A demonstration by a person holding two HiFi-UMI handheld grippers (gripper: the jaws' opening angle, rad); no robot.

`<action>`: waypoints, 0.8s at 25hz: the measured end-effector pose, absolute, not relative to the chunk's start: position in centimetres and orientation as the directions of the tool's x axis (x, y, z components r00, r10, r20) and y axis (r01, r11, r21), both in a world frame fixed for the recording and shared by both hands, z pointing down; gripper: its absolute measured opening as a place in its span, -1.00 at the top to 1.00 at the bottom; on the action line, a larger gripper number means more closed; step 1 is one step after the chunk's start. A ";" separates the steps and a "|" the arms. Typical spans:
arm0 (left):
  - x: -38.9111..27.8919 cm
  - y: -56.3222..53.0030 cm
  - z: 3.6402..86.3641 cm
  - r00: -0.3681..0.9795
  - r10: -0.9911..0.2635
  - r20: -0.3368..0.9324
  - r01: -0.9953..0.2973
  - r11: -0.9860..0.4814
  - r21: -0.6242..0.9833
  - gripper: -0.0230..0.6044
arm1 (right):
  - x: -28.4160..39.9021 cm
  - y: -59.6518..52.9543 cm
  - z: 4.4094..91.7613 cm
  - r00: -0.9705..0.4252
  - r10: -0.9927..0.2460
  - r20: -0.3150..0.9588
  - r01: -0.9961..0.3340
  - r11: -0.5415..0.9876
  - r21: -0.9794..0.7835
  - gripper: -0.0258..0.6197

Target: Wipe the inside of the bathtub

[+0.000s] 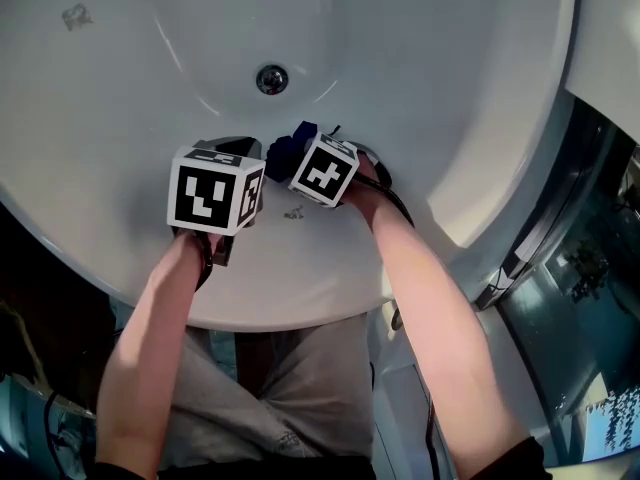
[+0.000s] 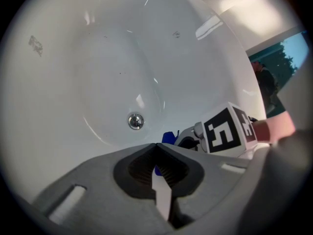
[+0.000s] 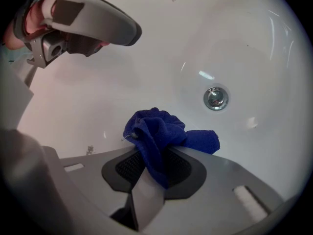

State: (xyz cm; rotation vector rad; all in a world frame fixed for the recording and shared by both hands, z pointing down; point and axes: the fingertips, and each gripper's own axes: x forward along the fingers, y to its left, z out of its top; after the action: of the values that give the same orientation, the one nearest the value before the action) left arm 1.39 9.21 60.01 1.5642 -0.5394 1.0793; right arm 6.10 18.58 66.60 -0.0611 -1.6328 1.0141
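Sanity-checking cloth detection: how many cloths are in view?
1. The blue cloth is clamped in the right gripper's fingers, inside the bathtub near the drain. The left gripper is shut and holds nothing. The tub surface under the grippers is hidden.

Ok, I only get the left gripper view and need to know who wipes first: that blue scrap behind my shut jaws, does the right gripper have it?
Observer: Yes. The right gripper view shows the right gripper shut on the blue cloth, which bunches out past its jaws.
Operator: Any dirt close by that I can't see?
Observer: The head view shows a small grey smudge on the bathtub wall, close beside both grippers.
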 end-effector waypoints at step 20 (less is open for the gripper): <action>1.4 10.2 50.7 0.449 0.212 0.868 -0.785 -0.370 0.497 0.91 | 5.6 23.5 53.3 -0.403 0.558 0.725 -0.473 0.552 -0.687 0.59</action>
State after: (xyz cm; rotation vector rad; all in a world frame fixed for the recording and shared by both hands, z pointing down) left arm 1.41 10.16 50.74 1.6174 -0.5094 1.1508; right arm 5.61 23.49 53.28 -0.0730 -1.6402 1.1204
